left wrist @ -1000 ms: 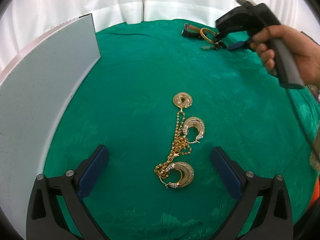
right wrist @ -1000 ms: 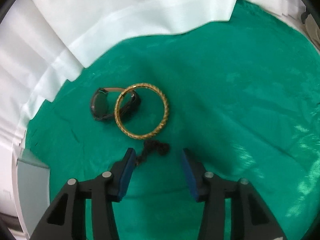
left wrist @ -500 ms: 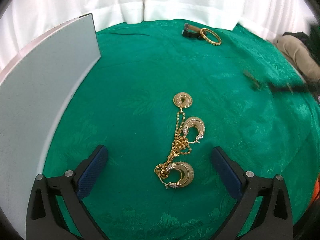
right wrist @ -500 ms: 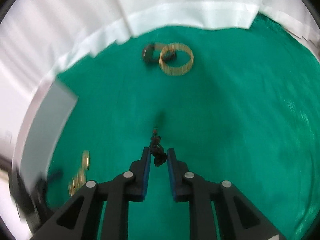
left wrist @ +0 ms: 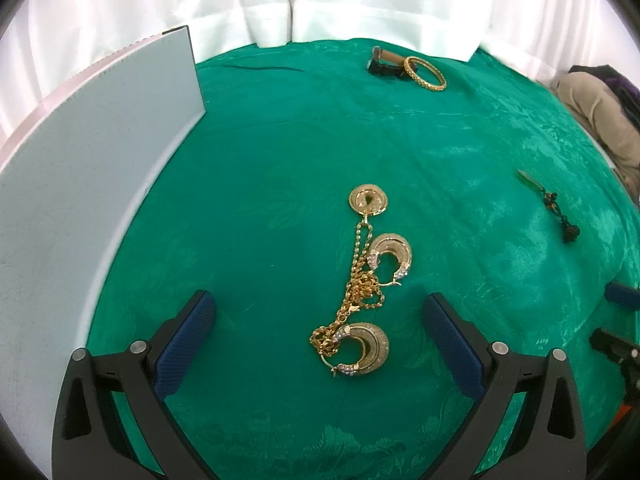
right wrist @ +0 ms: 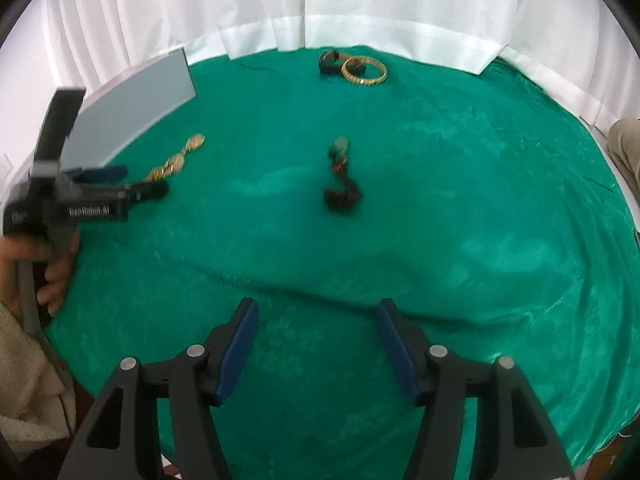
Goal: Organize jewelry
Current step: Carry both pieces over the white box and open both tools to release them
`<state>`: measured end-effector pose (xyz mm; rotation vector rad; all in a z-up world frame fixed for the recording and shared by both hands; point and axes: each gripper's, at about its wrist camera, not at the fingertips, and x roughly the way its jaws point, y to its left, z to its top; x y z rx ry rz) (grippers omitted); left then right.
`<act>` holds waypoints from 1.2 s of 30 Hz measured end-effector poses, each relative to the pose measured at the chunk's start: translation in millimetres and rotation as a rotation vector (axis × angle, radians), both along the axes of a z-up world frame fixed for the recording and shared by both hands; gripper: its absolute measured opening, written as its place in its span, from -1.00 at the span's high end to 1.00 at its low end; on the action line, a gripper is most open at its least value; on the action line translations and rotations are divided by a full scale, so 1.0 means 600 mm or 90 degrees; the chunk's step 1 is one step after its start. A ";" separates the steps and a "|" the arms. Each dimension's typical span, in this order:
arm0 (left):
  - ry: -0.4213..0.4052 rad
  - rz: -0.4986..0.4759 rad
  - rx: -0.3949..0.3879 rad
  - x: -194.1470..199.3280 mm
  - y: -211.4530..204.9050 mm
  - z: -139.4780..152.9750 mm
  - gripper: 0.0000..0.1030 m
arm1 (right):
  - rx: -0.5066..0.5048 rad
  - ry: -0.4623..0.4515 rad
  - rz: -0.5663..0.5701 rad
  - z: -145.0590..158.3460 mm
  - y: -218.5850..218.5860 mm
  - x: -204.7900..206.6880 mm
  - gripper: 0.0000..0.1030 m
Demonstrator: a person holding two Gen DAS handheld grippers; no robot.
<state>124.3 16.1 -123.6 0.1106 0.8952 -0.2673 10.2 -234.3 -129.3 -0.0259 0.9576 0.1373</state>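
Note:
A gold chain with a round pendant (left wrist: pixel 367 200) and two gold hoop earrings (left wrist: pixel 390 254) lies tangled on the green cloth, between the open fingers of my left gripper (left wrist: pixel 318 336). A dark cord necklace with a green pendant (left wrist: pixel 554 204) lies at the right; in the right wrist view it (right wrist: pixel 340 184) sits well ahead of my open, empty right gripper (right wrist: pixel 318 344). A gold bangle (left wrist: pixel 425 73) and a dark watch (left wrist: pixel 382 63) rest at the far edge. The left gripper (right wrist: pixel 120 184) also shows in the right wrist view over the gold pieces (right wrist: pixel 176 160).
A pale grey board (left wrist: pixel 92 152) stands upright along the left side of the green cloth (left wrist: pixel 280 140). White curtains hang behind the table. A beige bundle (left wrist: pixel 600 120) lies at the far right edge.
My right gripper shut on the dark cord necklace, carried it from beside the bangle toward the middle-right of the cloth, then opened and drew back. The left gripper stayed still.

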 end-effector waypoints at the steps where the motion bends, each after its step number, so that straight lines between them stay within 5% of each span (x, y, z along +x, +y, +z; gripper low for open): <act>1: 0.000 0.001 0.000 0.000 0.000 0.000 -0.99 | -0.006 -0.005 0.000 -0.004 0.001 0.009 -0.25; 24: 0.000 -0.004 -0.003 0.000 0.004 -0.001 -0.99 | -0.023 -0.069 -0.019 -0.015 0.017 -0.005 -0.34; 31: 0.001 -0.017 -0.059 0.002 0.025 0.002 -0.98 | -0.022 -0.074 -0.019 -0.016 0.014 -0.005 -0.34; 34: -0.007 -0.010 -0.022 -0.002 0.011 0.002 -0.82 | -0.021 -0.078 -0.020 -0.017 0.013 -0.006 -0.35; 36: -0.021 -0.013 0.001 -0.008 -0.002 0.004 -0.39 | -0.020 -0.079 -0.019 -0.018 0.011 -0.006 -0.35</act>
